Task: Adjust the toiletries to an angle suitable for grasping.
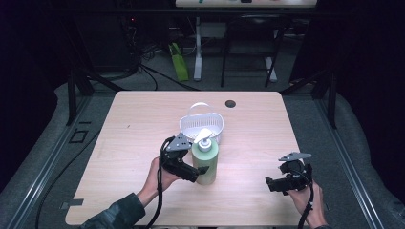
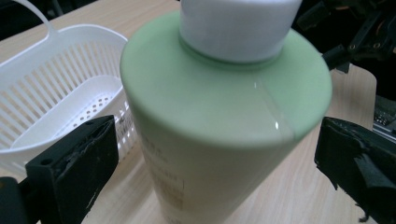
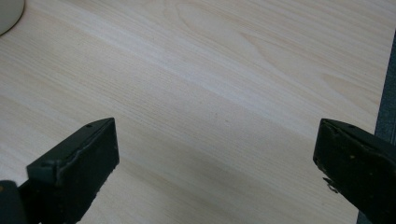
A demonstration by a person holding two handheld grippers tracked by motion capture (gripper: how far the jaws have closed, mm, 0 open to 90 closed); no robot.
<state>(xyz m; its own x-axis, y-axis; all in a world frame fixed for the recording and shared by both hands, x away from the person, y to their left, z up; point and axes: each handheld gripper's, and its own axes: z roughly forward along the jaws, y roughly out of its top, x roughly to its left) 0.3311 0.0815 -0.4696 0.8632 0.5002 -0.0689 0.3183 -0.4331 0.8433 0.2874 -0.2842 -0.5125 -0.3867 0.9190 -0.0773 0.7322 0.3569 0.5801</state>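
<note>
A light green pump bottle (image 1: 205,162) with a white pump head stands upright on the wooden table (image 1: 143,119), just in front of a white slotted basket (image 1: 201,125). My left gripper (image 1: 200,172) is open, its jaws on either side of the bottle's body. In the left gripper view the bottle (image 2: 224,116) stands between the two jaws of my left gripper (image 2: 215,158) with a small gap on each side, and the basket (image 2: 60,93) lies behind at the left. My right gripper (image 1: 270,184) hovers open over bare table at the front right, and the right gripper view shows my right gripper (image 3: 215,154) with nothing between its jaws.
The basket has a hoop handle and looks empty. A dark round hole (image 1: 230,103) sits near the table's far edge. Table legs, cables and a green bag (image 1: 179,62) stand on the floor behind. The table's right edge (image 3: 380,93) is close to my right gripper.
</note>
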